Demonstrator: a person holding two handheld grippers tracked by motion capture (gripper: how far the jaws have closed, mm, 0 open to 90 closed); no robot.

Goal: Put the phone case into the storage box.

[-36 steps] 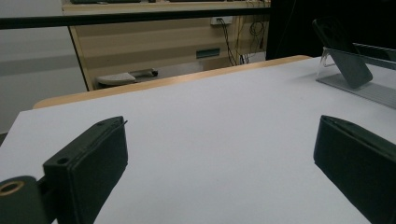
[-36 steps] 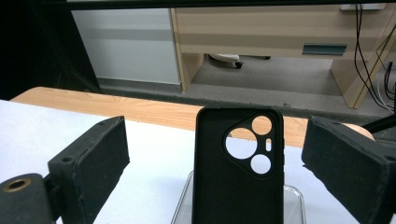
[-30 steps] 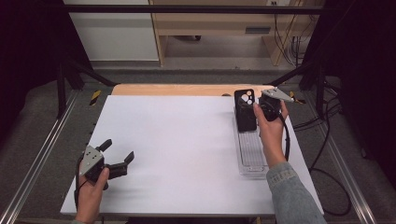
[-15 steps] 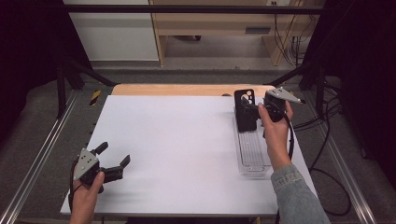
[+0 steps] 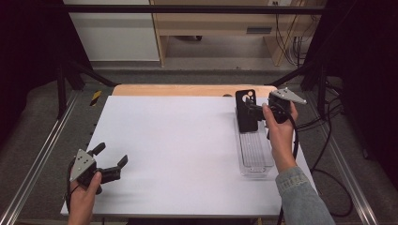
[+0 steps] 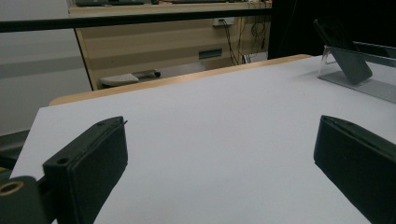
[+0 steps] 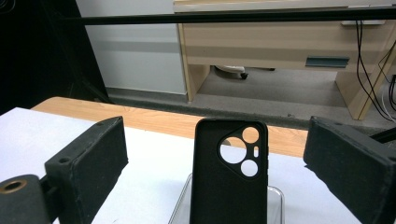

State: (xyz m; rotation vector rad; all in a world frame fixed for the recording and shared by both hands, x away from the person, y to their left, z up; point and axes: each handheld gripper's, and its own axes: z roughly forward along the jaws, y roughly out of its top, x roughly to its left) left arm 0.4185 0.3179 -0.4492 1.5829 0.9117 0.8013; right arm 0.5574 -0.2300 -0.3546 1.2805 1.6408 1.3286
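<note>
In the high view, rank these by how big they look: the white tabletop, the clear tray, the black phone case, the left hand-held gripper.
1. White tabletop, by far the largest.
2. Clear tray.
3 and 4. Black phone case and left hand-held gripper: they look about alike, and the gripper sits nearer the camera, so I won't rank them.

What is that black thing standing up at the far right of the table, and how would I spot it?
Start at the white table and go to its far right, where a long clear tray lies. At the tray's far end a black phone case stands upright, between the open jaws of the right gripper. Round camera holes mark it out.
</note>
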